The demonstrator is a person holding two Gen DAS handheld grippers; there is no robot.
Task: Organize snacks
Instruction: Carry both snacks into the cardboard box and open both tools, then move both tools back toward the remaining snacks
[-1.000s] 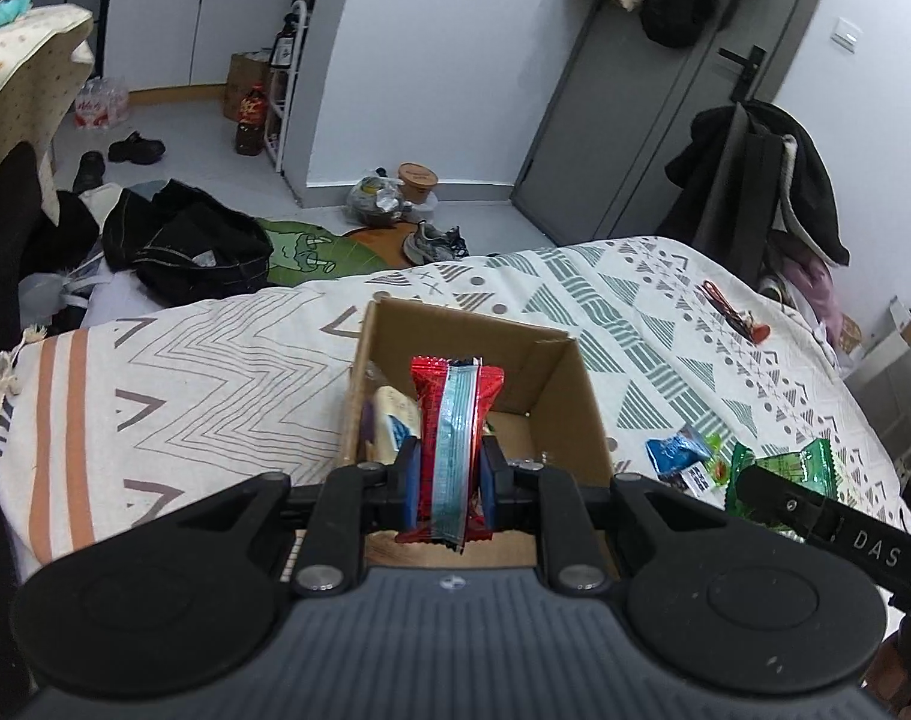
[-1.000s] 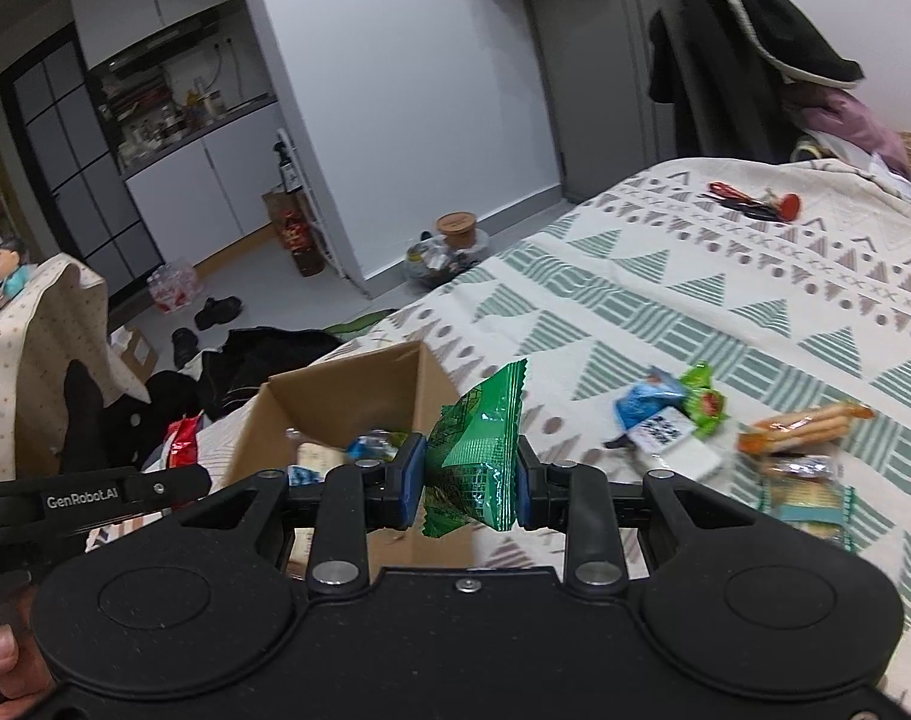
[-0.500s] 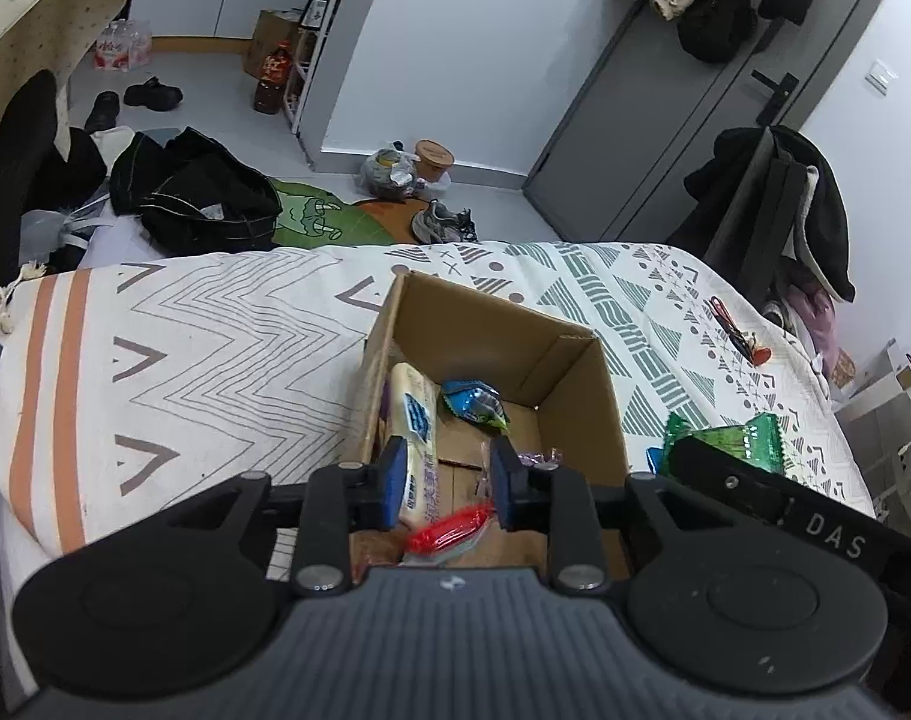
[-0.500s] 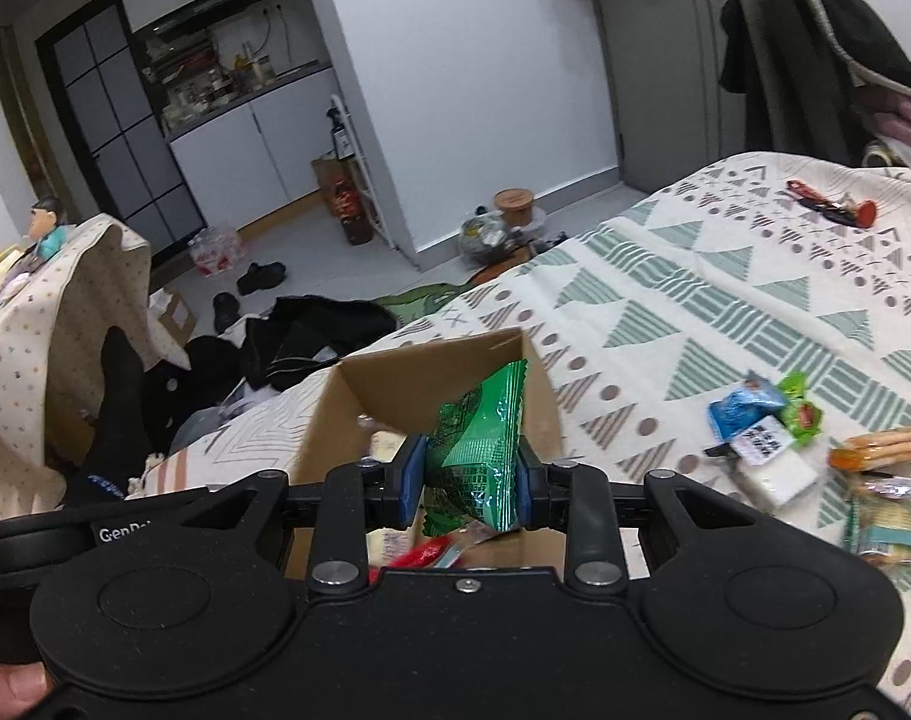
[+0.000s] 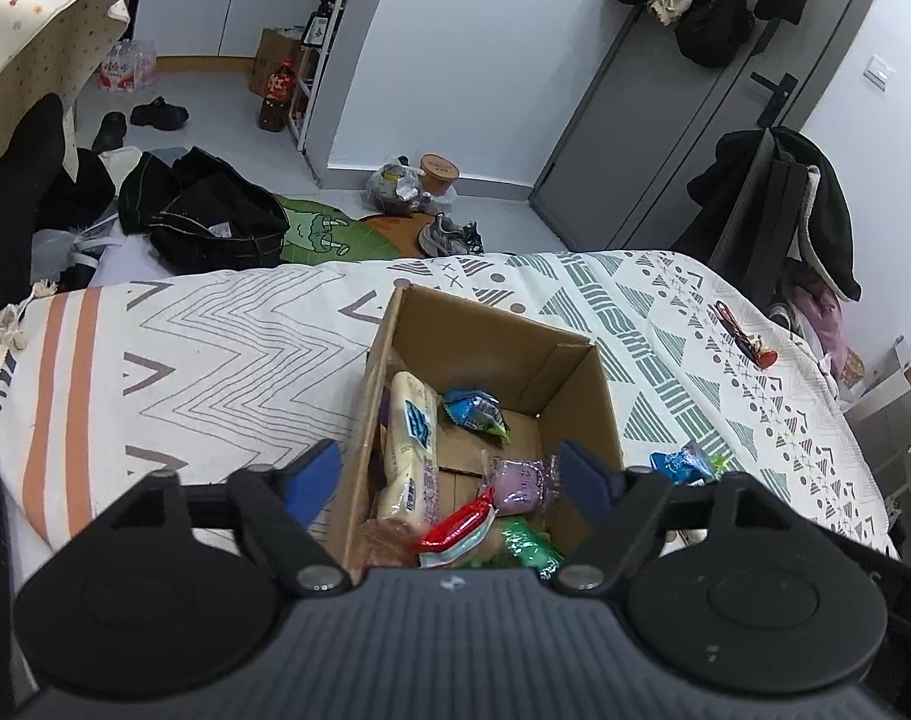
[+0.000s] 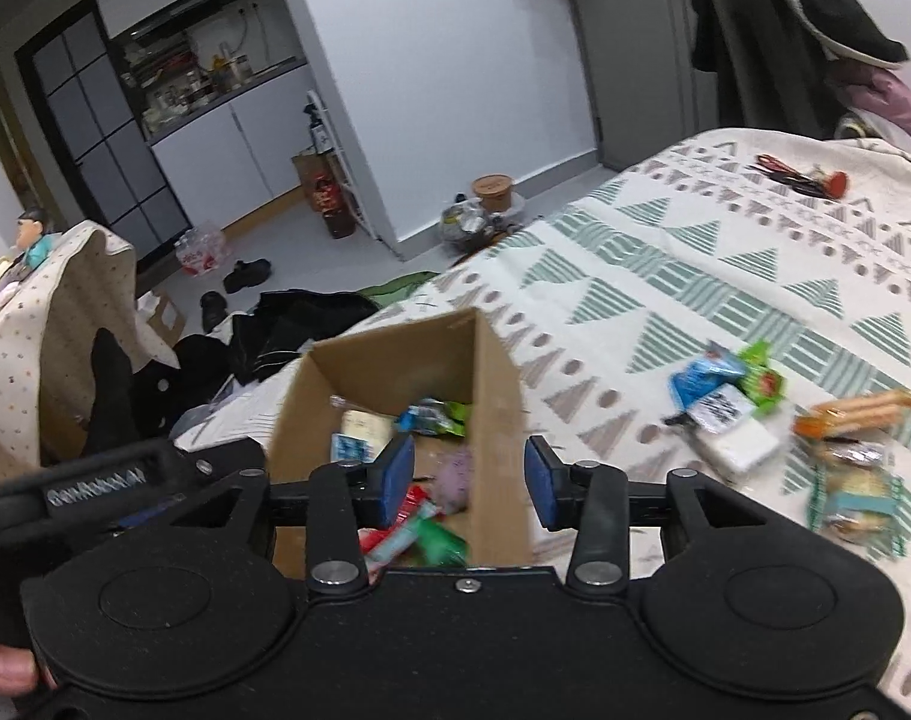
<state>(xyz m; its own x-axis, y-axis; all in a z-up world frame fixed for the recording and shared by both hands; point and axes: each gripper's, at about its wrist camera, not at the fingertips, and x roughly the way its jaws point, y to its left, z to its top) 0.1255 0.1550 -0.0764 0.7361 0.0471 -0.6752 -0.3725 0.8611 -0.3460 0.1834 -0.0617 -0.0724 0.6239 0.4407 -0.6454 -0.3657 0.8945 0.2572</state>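
Cardboard box [image 5: 497, 354] is sitting under 2 released, empty grippers [image 5: 449, 474] [image 6: 466, 474] — reaching carelessly for loose snacks [image 6: 725, 402] risks knocking its wall.

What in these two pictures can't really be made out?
- Near end of the cardboard box, left wrist view: hidden behind the left gripper.
- Print on the purple packet and the cream packet: too small to read.
- Loose snacks on the bedspread, right wrist view: smeared by motion blur.
- The other gripper's logo: blurred.
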